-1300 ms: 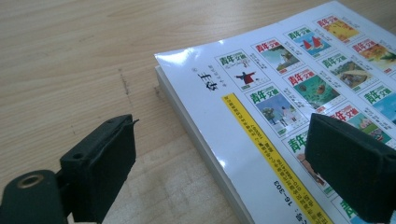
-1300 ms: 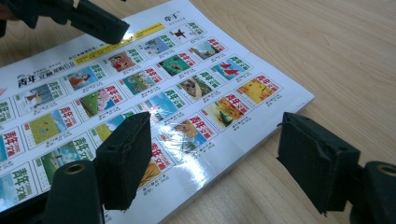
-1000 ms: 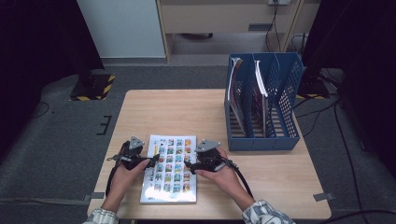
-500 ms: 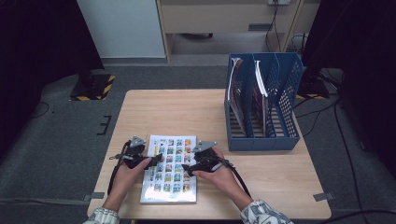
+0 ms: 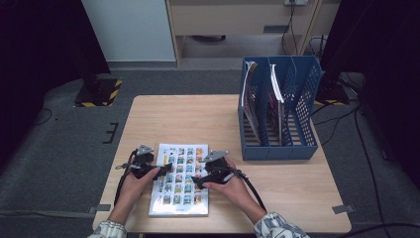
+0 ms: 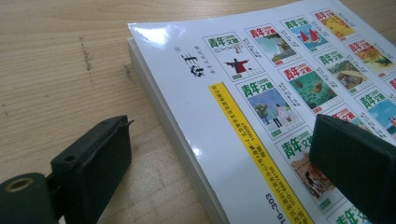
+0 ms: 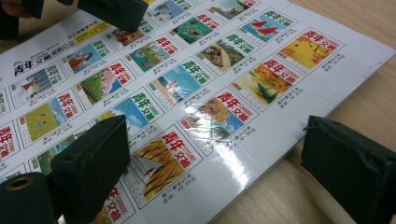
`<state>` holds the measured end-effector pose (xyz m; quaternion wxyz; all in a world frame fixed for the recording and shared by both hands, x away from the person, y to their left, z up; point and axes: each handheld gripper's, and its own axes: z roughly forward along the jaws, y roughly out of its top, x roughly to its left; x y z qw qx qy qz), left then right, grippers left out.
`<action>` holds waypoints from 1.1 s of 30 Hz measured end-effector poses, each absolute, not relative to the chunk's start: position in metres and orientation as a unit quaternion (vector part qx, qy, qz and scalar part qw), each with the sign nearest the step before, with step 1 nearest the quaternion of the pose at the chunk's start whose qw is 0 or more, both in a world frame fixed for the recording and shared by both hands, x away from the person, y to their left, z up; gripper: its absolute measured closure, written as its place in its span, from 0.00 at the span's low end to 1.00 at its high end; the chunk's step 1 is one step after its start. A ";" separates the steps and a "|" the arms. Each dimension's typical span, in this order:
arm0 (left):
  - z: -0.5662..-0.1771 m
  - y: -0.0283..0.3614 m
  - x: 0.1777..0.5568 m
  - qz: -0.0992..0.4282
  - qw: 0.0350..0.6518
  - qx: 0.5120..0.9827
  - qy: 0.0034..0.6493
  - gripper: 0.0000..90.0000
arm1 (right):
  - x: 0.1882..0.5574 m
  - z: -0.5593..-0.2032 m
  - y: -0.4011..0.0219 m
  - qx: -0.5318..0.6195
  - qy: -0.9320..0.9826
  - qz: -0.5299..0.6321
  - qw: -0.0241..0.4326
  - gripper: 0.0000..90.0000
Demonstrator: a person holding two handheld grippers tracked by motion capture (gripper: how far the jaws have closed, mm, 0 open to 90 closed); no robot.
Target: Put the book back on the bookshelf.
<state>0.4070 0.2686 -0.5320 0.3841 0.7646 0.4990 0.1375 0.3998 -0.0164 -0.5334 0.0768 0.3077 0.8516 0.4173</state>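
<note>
Fingers [image 7: 88, 158] of both grippers are spread wide, nothing gripped, the right's just opened; the book [image 5: 181, 178], at six o'clock, must next be pinched at its edges.

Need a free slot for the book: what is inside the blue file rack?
The blue file rack holds upright magazines in its left and middle slots; the right slot looks empty, though its walls hide the slot bottoms.

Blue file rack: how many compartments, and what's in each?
3. In the blue file rack: the left compartment holds a booklet, the middle one a white-edged booklet, the right one looks empty, though its mesh walls may hide something thin.
</note>
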 end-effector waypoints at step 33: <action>-0.508 0.265 0.394 0.060 0.441 0.752 0.486 0.47 | 0.400 -0.538 -0.020 0.341 0.837 0.426 0.047 0.08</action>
